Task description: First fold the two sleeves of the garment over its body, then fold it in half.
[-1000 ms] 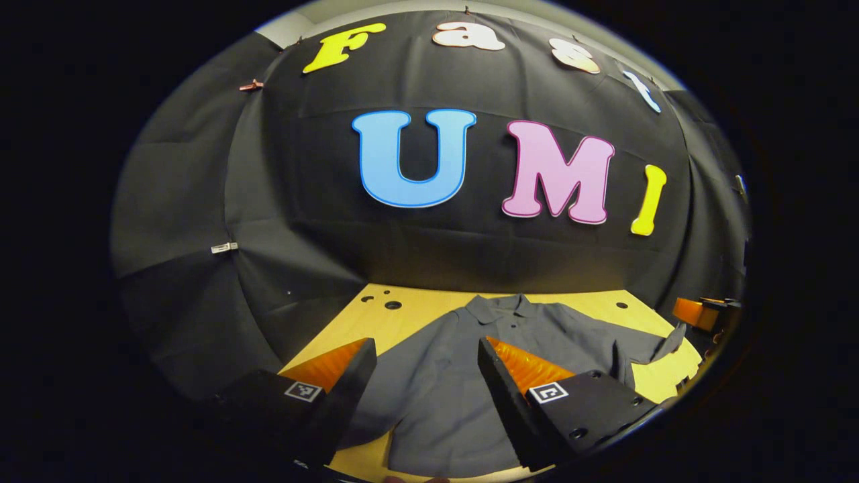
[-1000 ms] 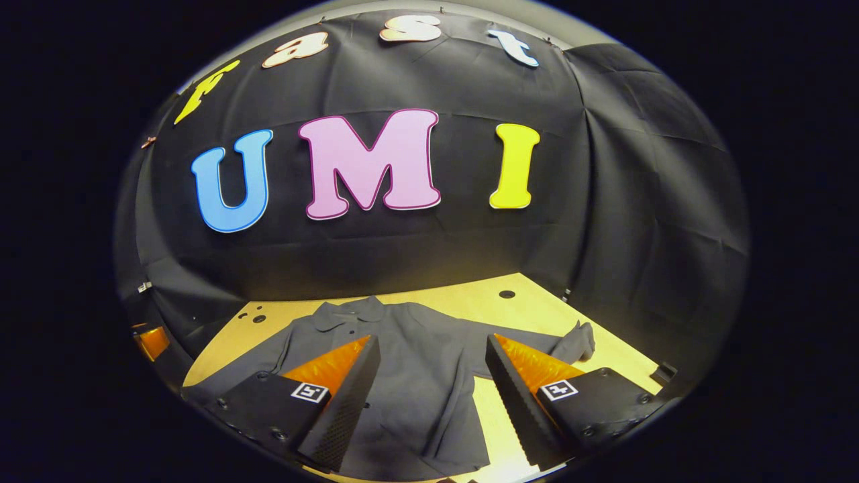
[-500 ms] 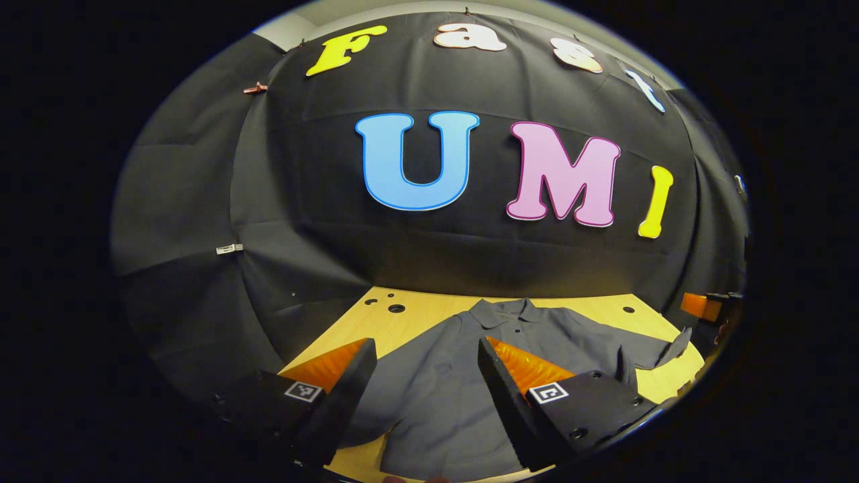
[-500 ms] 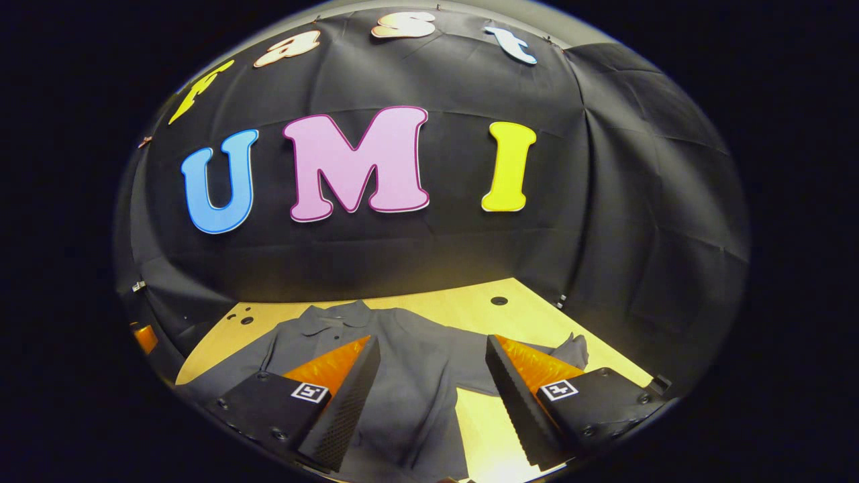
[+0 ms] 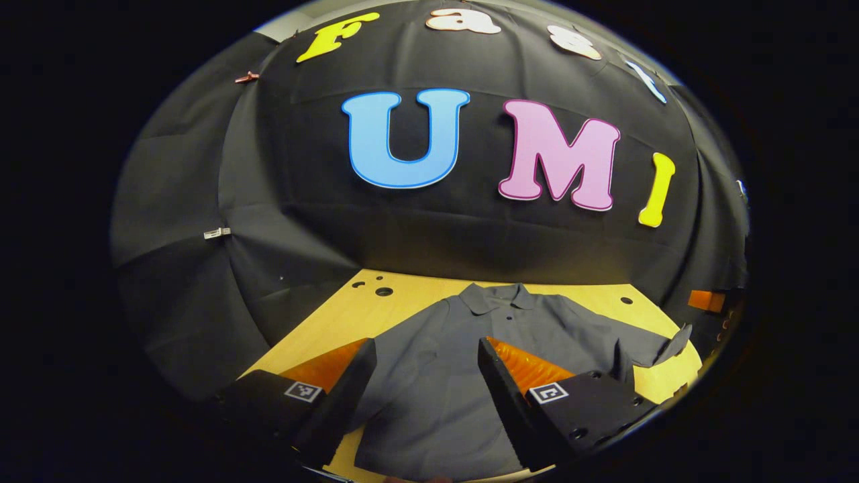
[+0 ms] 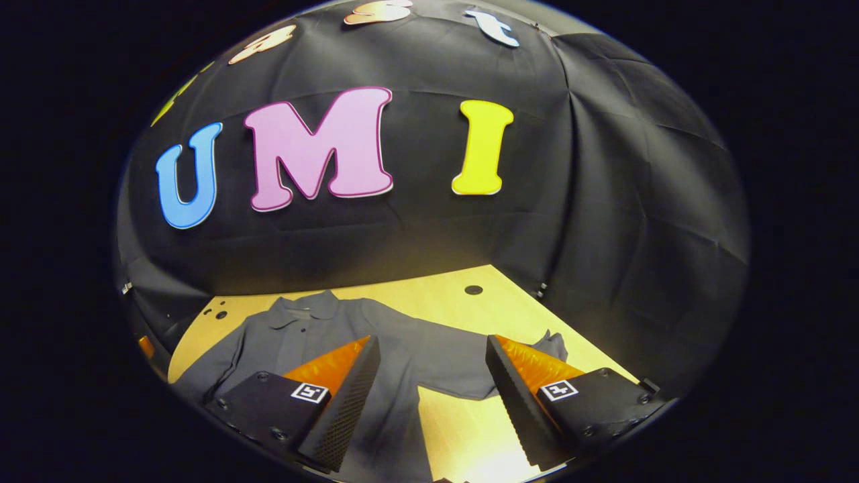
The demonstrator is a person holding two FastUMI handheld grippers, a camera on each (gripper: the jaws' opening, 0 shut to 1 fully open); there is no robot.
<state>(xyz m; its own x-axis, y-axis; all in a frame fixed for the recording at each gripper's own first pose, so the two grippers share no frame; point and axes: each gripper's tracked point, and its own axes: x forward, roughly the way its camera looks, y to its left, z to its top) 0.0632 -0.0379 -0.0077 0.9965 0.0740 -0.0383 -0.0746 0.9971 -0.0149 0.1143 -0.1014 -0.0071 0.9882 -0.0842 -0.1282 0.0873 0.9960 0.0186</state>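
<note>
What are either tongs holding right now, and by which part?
Nothing. Both the left tongs and the right tongs are open above the grey polo shirt, which lies flat on the wooden table, sleeves still spread.

Black cloth wall (image 5: 470,241), light wooden table (image 6: 463,315) with holes

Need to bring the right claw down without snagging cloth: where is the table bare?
Bare table lies between the shirt body and its right sleeve, and behind the collar toward the wall. In the left gripper view, bare wood lies left of the shirt. The middle is all cloth.
</note>
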